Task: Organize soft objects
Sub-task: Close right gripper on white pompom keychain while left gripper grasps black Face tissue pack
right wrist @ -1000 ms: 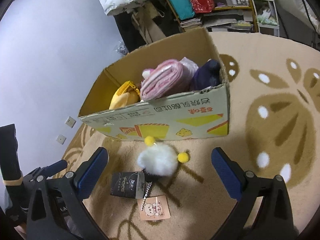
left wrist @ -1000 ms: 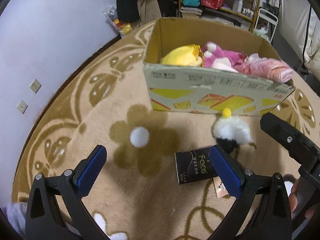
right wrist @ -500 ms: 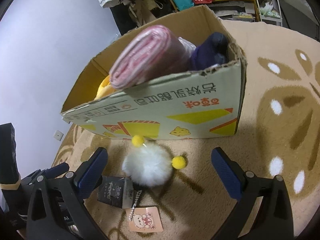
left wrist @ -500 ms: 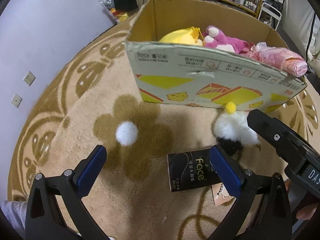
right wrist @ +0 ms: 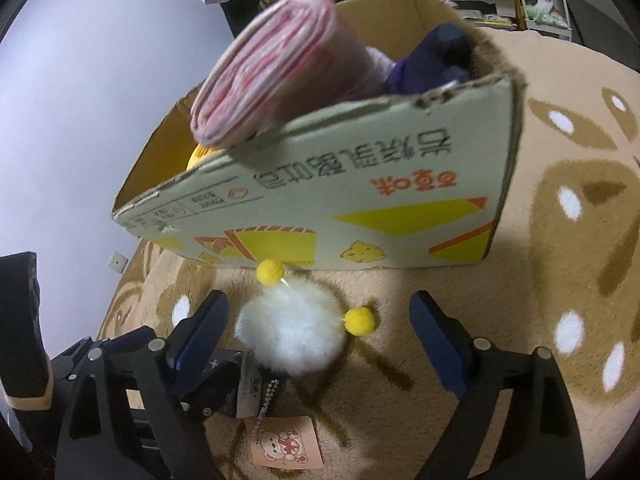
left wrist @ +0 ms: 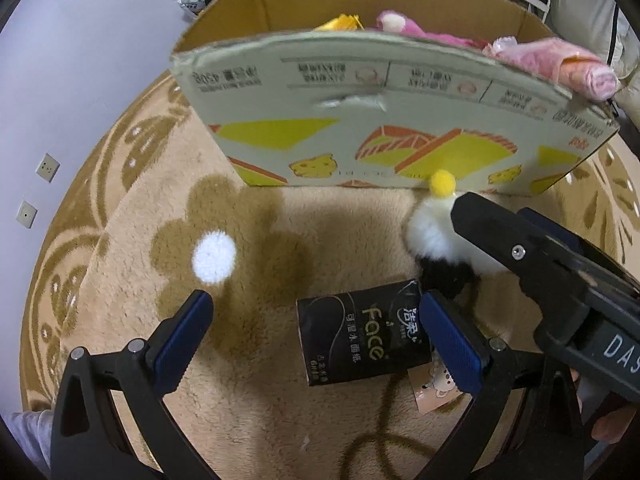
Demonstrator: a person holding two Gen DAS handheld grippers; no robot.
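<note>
Both tongs gape; tissue pack (left wrist: pixel 366 342) and box (right wrist: pixel 360 200) crowd the pompom toy (right wrist: pixel 292 334).

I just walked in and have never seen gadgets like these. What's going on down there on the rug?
A person is tidying soft things into a cardboard box using two handheld grippers. The box already holds a rolled pink blanket and some plush toys. Both grippers are open and empty. The right gripper is low over a white fluffy pom-pom toy lying on the rug in front of the box, its fingers on either side. The left gripper hovers over a black tissue pack beside it.
</note>
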